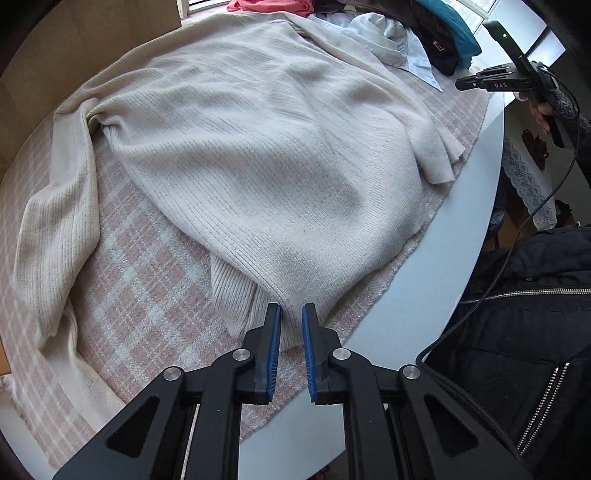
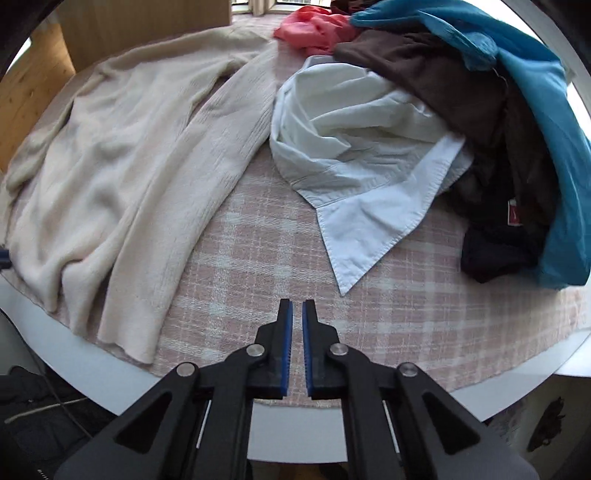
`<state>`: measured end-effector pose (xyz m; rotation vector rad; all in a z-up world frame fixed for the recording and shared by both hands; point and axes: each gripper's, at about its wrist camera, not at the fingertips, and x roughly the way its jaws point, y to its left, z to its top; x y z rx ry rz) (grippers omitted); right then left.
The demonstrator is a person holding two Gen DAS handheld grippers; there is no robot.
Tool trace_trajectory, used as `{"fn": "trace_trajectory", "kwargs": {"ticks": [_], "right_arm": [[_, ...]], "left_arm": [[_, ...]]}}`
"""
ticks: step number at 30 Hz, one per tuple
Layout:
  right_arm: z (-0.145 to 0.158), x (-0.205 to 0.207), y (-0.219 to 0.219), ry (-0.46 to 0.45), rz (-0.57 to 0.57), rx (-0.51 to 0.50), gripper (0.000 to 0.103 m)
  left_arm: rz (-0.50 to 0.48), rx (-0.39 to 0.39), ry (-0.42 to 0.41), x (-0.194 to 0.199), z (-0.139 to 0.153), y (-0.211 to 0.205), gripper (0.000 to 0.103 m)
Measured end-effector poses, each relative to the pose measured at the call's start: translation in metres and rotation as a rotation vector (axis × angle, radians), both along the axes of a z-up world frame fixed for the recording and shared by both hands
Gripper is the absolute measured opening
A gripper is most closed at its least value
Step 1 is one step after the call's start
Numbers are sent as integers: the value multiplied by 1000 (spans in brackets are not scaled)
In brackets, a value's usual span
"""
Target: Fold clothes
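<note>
A cream ribbed sweater point(image 1: 258, 147) lies spread on the pink plaid cloth point(image 1: 147, 277), one sleeve trailing down the left. Its near hem is drawn to a point between the blue pads of my left gripper point(image 1: 291, 317), which is shut on that hem. In the right wrist view the sweater point(image 2: 110, 166) lies to the left. My right gripper point(image 2: 297, 314) hovers over bare plaid cloth point(image 2: 295, 240) with its pads almost together and nothing between them. From the left wrist view the right gripper point(image 1: 461, 84) is held in a hand above the table's right edge.
A crumpled white shirt point(image 2: 362, 155) lies right of the sweater. Behind it are piled a brown garment point(image 2: 443, 81), a teal one point(image 2: 546, 110) and a coral one point(image 2: 314, 29). The round white table rim point(image 1: 443, 240) curves near a person's black jacket point(image 1: 517, 314); a cable point(image 1: 546, 199) hangs there.
</note>
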<state>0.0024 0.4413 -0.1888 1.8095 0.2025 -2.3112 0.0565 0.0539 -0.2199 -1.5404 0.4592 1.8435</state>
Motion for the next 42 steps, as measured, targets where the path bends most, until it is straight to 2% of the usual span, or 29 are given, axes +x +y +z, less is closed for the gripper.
{"fn": "trace_trajectory", "kwargs": {"ticks": [1,3,4,8,10,15,16,17,18,21,24,27,28,30,31,32,35,38,42], "right_arm": [[1,3,-9,-18,11,-33,18],[0,11,-31,-43,52,-86,37],[-4,18,-46,-47,84,-105,40],[-25,35,-101,-87,206,-145,41],[-37,37,-117,-86,230,-89,41],[-53,31,-132,-61,231,-42,40],[-53,32,-134,-55,245,-32,40],[-52,32,-133,-53,256,-19,29],[-51,32,-132,-52,267,-7,10],[-47,24,-116,-101,239,-39,7],[-35,17,-92,-56,201,65,7],[-23,5,-52,59,95,336,7],[-21,0,-38,63,46,407,9],[-7,-1,-15,65,-44,349,11],[-2,3,-19,64,-38,290,12],[3,8,-24,62,-24,227,17],[6,24,-62,49,73,19,51],[-10,36,-112,-4,158,-160,52],[-41,32,-141,-21,182,-165,52]], "left_arm": [[3,5,-1,0,1,-1,11],[3,6,7,1,3,-1,11],[1,11,8,0,2,-1,11],[2,19,11,8,5,-1,11],[3,18,10,9,4,-1,11],[13,33,12,18,5,-8,12],[16,35,11,18,4,-9,12],[18,37,11,18,4,-10,12],[19,39,11,19,3,-11,12],[19,39,13,20,2,-14,12],[18,35,11,22,2,-18,12],[3,39,8,26,3,-18,19],[-2,40,9,27,4,-18,22],[-7,36,16,27,4,-16,23],[-10,33,17,26,3,-15,23],[-14,32,16,25,3,-12,23],[-28,17,16,20,-2,-3,23],[-31,-7,-7,15,-11,5,23],[-35,-3,-31,11,-15,6,8]]}}
